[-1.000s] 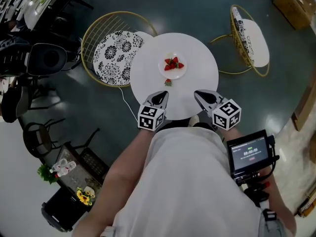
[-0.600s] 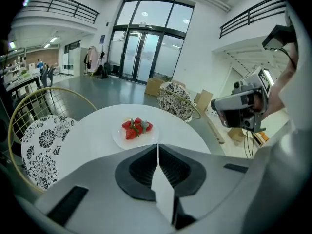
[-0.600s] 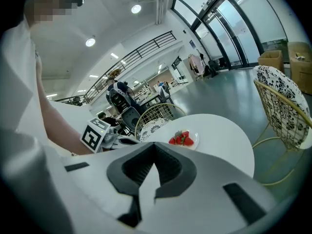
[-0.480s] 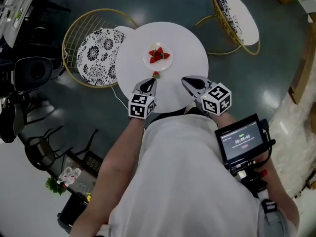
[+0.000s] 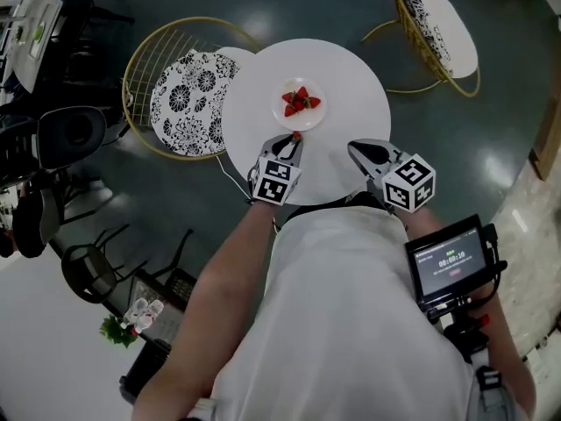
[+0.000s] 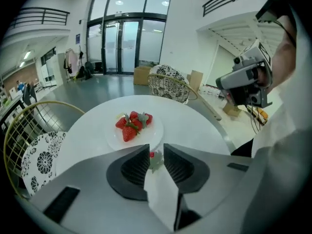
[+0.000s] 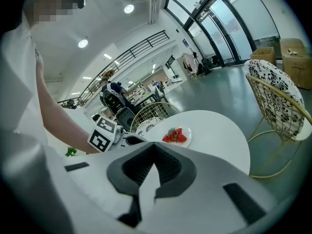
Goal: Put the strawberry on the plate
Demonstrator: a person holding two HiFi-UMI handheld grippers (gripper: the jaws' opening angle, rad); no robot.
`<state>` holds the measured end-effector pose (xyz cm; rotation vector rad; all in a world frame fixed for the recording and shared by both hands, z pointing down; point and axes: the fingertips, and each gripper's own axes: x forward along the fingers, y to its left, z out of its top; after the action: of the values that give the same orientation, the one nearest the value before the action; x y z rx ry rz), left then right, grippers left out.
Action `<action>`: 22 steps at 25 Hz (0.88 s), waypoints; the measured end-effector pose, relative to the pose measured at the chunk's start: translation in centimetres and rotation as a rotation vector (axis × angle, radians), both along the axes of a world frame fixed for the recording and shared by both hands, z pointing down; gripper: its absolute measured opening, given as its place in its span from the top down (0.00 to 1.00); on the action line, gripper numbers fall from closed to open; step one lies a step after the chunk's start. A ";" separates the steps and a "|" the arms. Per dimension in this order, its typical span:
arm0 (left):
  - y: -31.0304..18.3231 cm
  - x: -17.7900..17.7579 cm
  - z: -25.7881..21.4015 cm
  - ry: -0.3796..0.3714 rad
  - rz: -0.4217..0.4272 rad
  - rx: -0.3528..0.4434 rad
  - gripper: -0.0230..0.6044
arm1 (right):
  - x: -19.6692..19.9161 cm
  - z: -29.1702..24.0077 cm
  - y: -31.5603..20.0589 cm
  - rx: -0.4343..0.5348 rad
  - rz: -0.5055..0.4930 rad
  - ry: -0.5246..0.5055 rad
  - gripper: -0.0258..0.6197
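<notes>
A small white plate (image 5: 287,117) with three strawberries on it sits near the middle of the round white table (image 5: 351,95). One more strawberry (image 5: 297,135) lies on the table just in front of the plate. My left gripper (image 5: 294,140) reaches it. In the left gripper view the jaws stand a narrow gap apart around that strawberry (image 6: 153,155), whose red flesh and green leaves fill the gap, with the plate (image 6: 146,136) just beyond. My right gripper (image 5: 354,146) hovers shut and empty over the table's near edge. The plate (image 7: 188,132) lies ahead to its left.
A wire chair with a floral cushion (image 5: 193,90) stands left of the table, and a second one (image 5: 443,33) at the back right. A camera monitor (image 5: 450,266) hangs at the person's right side. Dark chairs and equipment (image 5: 70,134) crowd the far left.
My left gripper has moved forward from the table's near edge until its tips reach the loose strawberry. The right gripper has kept its place.
</notes>
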<state>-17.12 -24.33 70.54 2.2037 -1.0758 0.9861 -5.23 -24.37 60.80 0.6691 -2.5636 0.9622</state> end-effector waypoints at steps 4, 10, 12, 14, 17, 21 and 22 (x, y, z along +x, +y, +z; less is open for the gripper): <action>0.0 0.0 1.0 -0.038 0.060 -0.029 0.83 | 0.2 0.1 0.0 -0.009 0.012 0.003 0.95; -0.1 -0.3 2.9 -0.133 0.187 -0.081 0.80 | 0.5 0.2 0.0 -0.017 0.041 0.006 0.95; 0.1 -0.1 3.3 -0.157 0.235 -0.093 0.80 | 0.7 0.4 0.0 -0.022 0.051 0.009 0.95; 0.1 0.0 3.7 -0.176 0.267 -0.101 0.80 | 1.0 0.5 0.0 -0.024 0.061 0.013 0.95; -0.1 -0.1 4.0 -0.190 0.275 -0.101 0.80 | 1.3 0.6 -0.2 -0.022 0.070 0.016 0.95; -0.1 -0.4 4.2 -0.208 0.265 -0.089 0.80 | 1.3 0.7 -0.1 -0.021 0.071 0.013 0.95; -0.1 -0.5 4.2 -0.211 0.258 -0.088 0.80 | 1.3 0.7 -0.1 -0.020 0.070 0.012 0.95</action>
<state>-17.60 -24.43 74.78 2.2419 -0.8290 1.3762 -3.89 -24.46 61.54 0.7614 -2.5320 1.0011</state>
